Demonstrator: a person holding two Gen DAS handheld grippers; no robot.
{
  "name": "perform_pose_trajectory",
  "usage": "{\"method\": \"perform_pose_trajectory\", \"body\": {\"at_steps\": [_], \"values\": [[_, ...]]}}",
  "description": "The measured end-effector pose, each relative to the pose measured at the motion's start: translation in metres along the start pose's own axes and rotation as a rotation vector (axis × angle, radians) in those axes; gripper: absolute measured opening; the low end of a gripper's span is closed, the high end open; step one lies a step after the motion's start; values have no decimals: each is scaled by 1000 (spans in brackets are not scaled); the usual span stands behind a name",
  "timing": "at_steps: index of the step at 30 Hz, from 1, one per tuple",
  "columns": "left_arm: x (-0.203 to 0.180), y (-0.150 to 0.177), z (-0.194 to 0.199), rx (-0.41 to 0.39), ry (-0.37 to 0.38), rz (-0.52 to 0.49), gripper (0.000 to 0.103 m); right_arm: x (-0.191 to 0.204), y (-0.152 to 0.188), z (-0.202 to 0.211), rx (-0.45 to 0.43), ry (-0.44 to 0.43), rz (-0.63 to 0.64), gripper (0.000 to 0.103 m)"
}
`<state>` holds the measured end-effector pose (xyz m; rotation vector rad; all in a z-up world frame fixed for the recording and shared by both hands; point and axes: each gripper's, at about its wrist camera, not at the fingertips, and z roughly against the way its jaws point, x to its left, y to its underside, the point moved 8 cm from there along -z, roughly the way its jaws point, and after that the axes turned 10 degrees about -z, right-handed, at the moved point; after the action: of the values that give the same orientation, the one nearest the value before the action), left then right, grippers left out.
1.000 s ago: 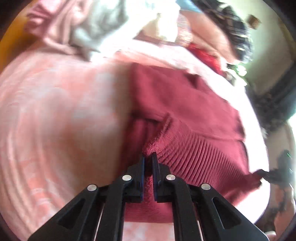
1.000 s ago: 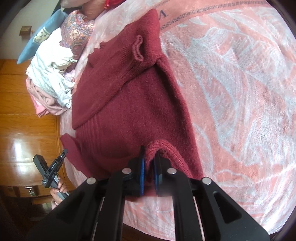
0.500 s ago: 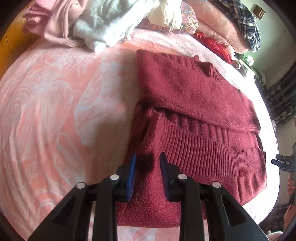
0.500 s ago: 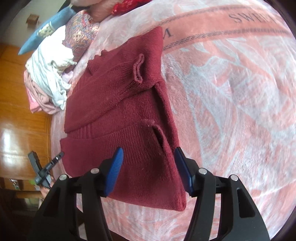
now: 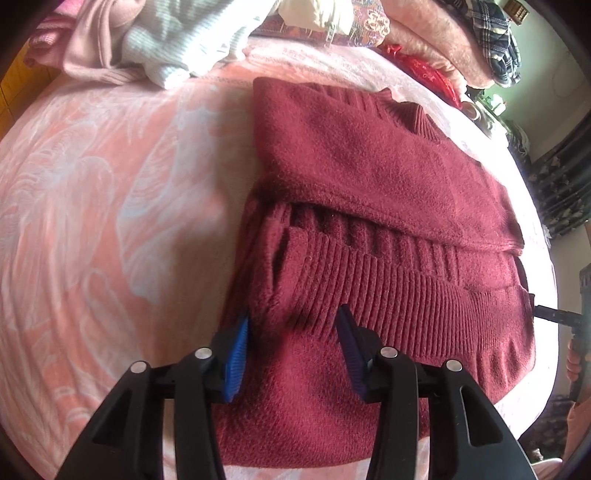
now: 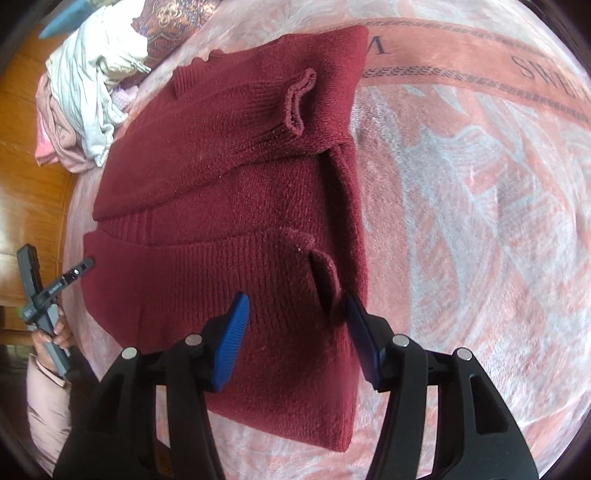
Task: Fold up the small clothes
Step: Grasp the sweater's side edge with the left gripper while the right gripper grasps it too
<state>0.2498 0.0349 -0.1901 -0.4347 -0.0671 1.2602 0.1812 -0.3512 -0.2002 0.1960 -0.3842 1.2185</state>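
Note:
A dark red knitted sweater (image 5: 369,166) lies folded on the pink patterned blanket (image 5: 110,184), its ribbed hem laid up over the body and a sleeve across the top. My left gripper (image 5: 293,317) hovers over the hem's left corner, its jaws opening, with fabric below them but not pinched. In the right wrist view the sweater (image 6: 221,166) fills the middle. My right gripper (image 6: 295,299) stands over the hem's right corner, its jaws closing slightly, pads clear of the knit. The left gripper (image 6: 55,288) shows at the far left, held by a hand.
A heap of pale clothes (image 5: 166,40) lies at the head of the blanket, beside patterned pillows (image 5: 369,26) and a plaid garment (image 5: 498,44). Wooden floor (image 6: 22,184) runs past the bed's edge. Bare blanket (image 6: 461,221) stretches to the sweater's right.
Both grippers have let go of the sweater's hem and opened. The hem, lifted a second ago, now lies flat over the body of the sweater.

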Motion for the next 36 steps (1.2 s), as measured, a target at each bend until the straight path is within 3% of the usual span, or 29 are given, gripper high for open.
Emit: {"method": "perform_pose_trajectory", "body": {"at_steps": [2,3,5,6,8,12,18,22,24,26,27,28,30,32,36], "values": [[0,-1,-4,5,2,-7,45,3,-2,-7,2,33,29,54],[0,-1,-7,5,-4,-10,43,4,-2,-11,5,48,41,46],[-1,-1,-9,4,-14,-14,24,9,-3,-15,7,53,76,13],[-1,-1,-8,3,-11,-14,20,12,-3,-15,5,52,92,5],[-4,-2,-2,-15,12,-12,8,21,-3,-8,-1,21,136,6],[-14,-6,17,-73,79,-34,7,37,-3,8,-7,-90,170,6],[-8,-3,-5,-15,37,-29,9,21,-4,-17,32,-15,130,19],[-13,-6,-11,-5,48,-51,33,17,-3,-20,45,-22,116,24],[-17,-6,-15,-1,47,-62,37,18,-2,-22,45,-8,124,33],[-21,-6,-19,4,31,-78,37,17,-2,-25,43,11,139,26],[-23,-5,-20,4,19,-86,36,16,-2,-25,37,24,148,18],[-23,-6,-21,4,7,-93,28,16,-2,-25,32,36,153,7],[-22,-6,-21,1,-9,-92,21,15,-4,-20,30,-10,120,6],[-17,-6,-18,-8,-10,-64,7,12,-6,-15,25,-37,98,6],[-10,-10,-10,-37,20,1,7,10,-10,-2,7,-91,68,6]]}}
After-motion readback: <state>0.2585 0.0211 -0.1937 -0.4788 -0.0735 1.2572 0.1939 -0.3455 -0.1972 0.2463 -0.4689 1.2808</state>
